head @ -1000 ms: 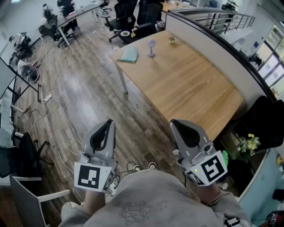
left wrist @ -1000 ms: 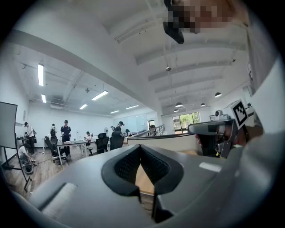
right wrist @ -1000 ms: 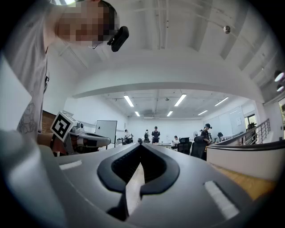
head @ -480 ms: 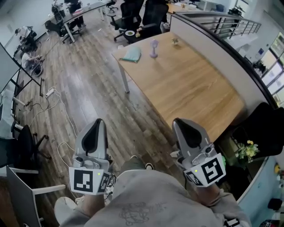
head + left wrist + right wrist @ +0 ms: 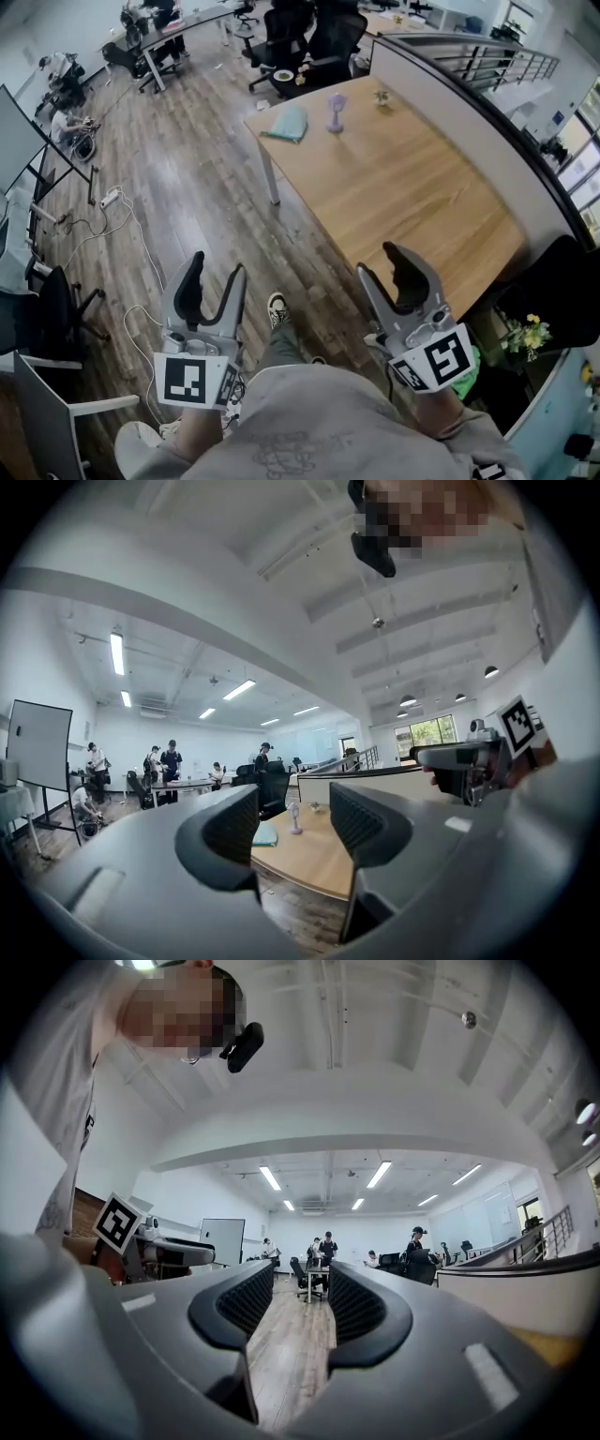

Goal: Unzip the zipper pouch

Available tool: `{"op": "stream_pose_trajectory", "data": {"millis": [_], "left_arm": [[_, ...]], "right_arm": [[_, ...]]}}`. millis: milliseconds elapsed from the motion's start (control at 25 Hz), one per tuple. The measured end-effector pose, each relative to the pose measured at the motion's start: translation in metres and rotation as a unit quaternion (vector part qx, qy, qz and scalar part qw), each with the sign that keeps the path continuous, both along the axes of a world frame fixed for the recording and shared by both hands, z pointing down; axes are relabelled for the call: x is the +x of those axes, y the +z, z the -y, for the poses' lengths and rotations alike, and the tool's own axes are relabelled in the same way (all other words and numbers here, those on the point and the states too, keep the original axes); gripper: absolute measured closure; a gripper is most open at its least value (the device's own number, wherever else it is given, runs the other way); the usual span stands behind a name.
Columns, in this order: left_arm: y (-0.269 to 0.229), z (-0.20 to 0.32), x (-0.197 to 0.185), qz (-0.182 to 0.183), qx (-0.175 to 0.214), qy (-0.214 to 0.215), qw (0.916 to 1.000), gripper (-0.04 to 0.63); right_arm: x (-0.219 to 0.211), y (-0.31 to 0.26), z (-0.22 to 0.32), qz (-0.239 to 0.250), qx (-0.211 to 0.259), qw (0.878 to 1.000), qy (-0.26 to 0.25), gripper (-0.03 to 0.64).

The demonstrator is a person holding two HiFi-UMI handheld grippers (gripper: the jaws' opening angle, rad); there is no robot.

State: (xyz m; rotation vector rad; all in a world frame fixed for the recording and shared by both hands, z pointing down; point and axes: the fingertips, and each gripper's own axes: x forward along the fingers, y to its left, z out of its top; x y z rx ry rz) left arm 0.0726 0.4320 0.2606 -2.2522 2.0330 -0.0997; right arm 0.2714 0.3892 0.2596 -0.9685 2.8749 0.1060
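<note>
The zipper pouch is a flat teal bag lying at the far corner of the wooden table; in the left gripper view the pouch shows small between the jaws, far off. My left gripper hangs over the floor, well short of the table. My right gripper is held near the table's near edge. Both sets of jaws are opening, with nothing between them.
A small purple fan and a tiny potted plant stand near the pouch. A curved partition runs behind the table. Office chairs stand at its far end. Cables trail across the wood floor at left.
Both grippers' jaws, shut in the earlier frames, now stand apart. The table and pouch have shifted slightly nearer and rightward in the head view, and a shoe shows between the grippers.
</note>
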Motion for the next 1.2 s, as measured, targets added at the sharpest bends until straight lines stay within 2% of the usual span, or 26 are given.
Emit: {"op": "stream_pose_trajectory", "data": {"millis": [120,360,520,880,1080,1200], "left_arm": [[-0.001,0.021,-0.021,0.000,-0.004,-0.001,1.0000,0.385],[0.005,0.079,-0.062,-0.002,-0.009,0.008,0.9999,0.387],[-0.001,0.126,-0.101,-0.004,0.001,0.018,0.9998,0.387],[0.000,0.228,-0.192,0.001,-0.014,0.045,0.9989,0.383],[0.009,0.268,-0.224,0.005,-0.024,0.065,0.9976,0.380],[0.011,0.289,-0.230,-0.001,-0.027,0.078,0.9966,0.379]], "right_arm": [[-0.024,0.004,0.025,-0.012,-0.003,1.000,-0.002,0.449],[-0.069,0.008,0.085,-0.030,-0.002,1.000,0.000,0.449],[-0.106,0.008,0.128,-0.033,-0.008,0.999,0.009,0.449],[-0.194,0.004,0.227,-0.043,-0.020,0.998,0.035,0.449],[-0.229,0.008,0.263,-0.046,-0.029,0.997,0.048,0.449],[-0.243,0.009,0.275,-0.052,-0.032,0.997,0.054,0.449]]}}
